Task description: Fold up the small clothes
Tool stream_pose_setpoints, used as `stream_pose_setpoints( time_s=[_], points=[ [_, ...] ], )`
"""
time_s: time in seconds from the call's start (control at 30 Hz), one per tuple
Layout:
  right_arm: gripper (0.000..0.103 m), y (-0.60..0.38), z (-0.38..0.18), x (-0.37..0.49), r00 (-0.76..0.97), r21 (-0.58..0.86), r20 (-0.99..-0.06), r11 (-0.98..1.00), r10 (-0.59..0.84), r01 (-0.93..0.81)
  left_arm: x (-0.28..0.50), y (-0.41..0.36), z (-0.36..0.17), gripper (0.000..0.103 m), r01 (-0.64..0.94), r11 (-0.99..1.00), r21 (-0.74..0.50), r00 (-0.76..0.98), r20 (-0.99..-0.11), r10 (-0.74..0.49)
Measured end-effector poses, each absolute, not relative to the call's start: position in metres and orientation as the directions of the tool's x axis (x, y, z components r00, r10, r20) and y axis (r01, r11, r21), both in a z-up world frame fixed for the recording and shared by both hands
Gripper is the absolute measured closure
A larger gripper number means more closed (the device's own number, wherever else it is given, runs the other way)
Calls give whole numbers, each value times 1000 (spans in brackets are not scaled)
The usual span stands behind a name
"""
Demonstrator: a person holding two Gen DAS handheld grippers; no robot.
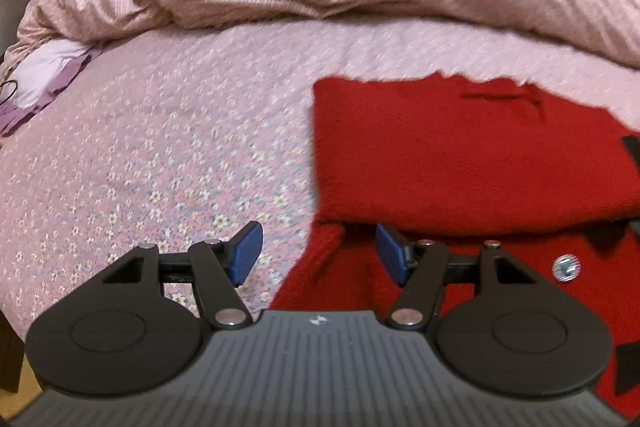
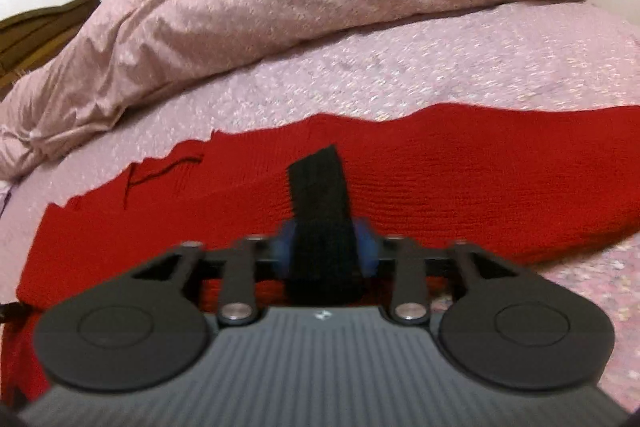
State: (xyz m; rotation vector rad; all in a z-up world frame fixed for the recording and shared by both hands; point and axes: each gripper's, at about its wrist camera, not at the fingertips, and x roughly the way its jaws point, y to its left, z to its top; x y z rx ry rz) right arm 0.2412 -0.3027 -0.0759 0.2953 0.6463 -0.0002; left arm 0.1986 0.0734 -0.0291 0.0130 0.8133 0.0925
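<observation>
Left gripper (image 1: 318, 253) sits nearest the lens in the left wrist view, blue pads (image 1: 248, 253) spread wide with nothing between them, hanging over the left edge of the red knit cardigan (image 1: 460, 155). 1 pad is above the floral bedsheet (image 1: 140, 167), the other above the red knit. The cardigan lies on the bed from centre toward 3 o'clock, upper layer folded over the lower. This view alone shows a silver button (image 1: 565, 268) at 4 o'clock on the lower layer and a purple-trimmed white cloth (image 1: 48, 75) at 9 o'clock.

Right gripper (image 2: 325, 247) in the right wrist view: a black ribbed band (image 2: 320, 211) of the cardigan runs up between the blurred blue pads; they sit narrow at either side of it, but the blur means I cannot tell if they press it. The left view catches only a sliver of black at its 3 o'clock edge. Here the red knit spreads 9 to 3 o'clock across the sheet. The bunched pink duvet (image 2: 280, 7) fills 12 o'clock in both views.
</observation>
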Motion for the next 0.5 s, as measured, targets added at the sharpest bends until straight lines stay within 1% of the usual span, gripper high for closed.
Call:
stream_pose_setpoints(
  time_s=[0.03,0.1,0.23,0.37,0.5],
  points=[
    [32,-306,-72,235,810,273,-580,957,85,95,198,71,-26,35,-75,996,44,689,-720,84],
    [32,-316,-66,223,831,288,-550,954,88,89,200,65,-21,35,-68,997,46,698,-712,81],
    [32,-349,-57,205,840,302,-540,942,41,149,207,55,-23,35,-75,995,60,692,-716,95],
    [32,-393,-56,189,840,292,-540,922,-63,256,215,46,-30,35,-79,995,53,683,-725,93],
    [32,-441,-63,177,809,295,-558,867,-184,401,225,35,-37,35,-78,994,75,670,-734,108]
  ],
)
